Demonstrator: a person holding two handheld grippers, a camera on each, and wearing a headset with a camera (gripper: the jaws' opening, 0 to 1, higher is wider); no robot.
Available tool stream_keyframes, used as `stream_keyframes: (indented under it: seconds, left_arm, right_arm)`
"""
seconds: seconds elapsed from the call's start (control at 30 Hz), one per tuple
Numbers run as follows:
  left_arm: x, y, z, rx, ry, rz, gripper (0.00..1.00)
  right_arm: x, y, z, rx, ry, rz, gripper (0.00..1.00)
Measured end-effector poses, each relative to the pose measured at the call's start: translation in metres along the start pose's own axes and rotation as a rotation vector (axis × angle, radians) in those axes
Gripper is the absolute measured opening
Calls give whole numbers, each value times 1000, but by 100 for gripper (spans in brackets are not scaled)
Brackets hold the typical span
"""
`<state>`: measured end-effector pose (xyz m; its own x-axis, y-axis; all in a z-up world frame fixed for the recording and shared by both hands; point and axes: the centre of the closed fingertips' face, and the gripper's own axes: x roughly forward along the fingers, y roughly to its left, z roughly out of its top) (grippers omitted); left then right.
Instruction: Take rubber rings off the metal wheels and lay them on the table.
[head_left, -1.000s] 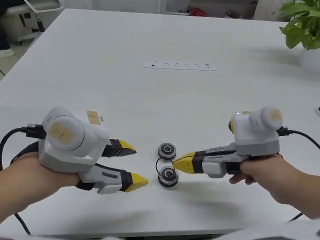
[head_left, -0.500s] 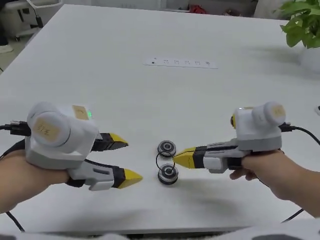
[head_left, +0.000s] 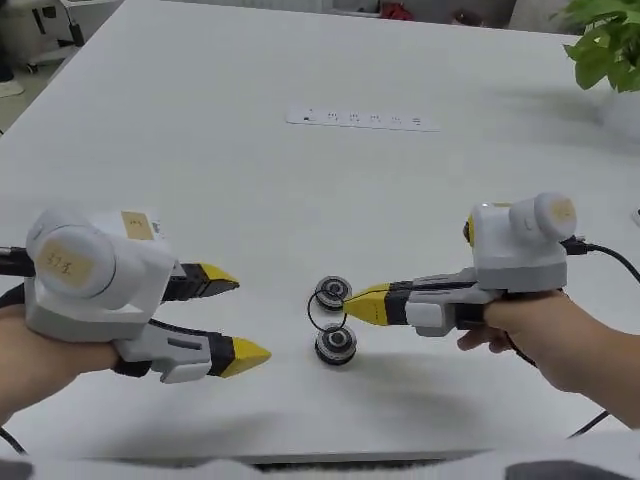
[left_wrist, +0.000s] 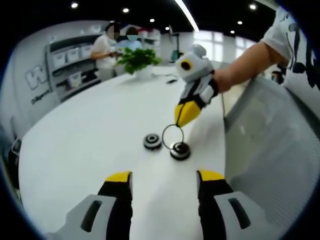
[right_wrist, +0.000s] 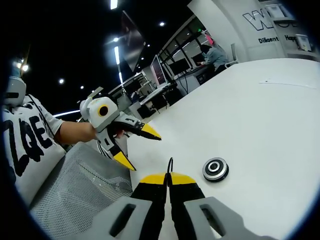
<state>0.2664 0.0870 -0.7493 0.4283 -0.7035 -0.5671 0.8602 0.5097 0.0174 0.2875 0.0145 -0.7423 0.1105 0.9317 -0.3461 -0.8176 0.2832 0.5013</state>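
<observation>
thin black rubber ring, pinched — right gripper

Left gripper: jaws apart over the white table. Beyond them, 2 wheels lie just apart. Right gripper: tips pinched on the ring, which hangs between the wheels. Contact with either is unclear. Plant far off.
</observation>
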Motion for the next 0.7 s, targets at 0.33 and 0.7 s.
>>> stream_keyframes:
  seconds: [0.33,0.7]
  left_arm:
    - [-9,6,-5,-16,-7,27,55]
    - [-18,10,-6,-14,-13,47,60]
  right_arm:
    - [8,12,5,-5,-2,18,0]
    - [15,20,10,-9,-5,37,0]
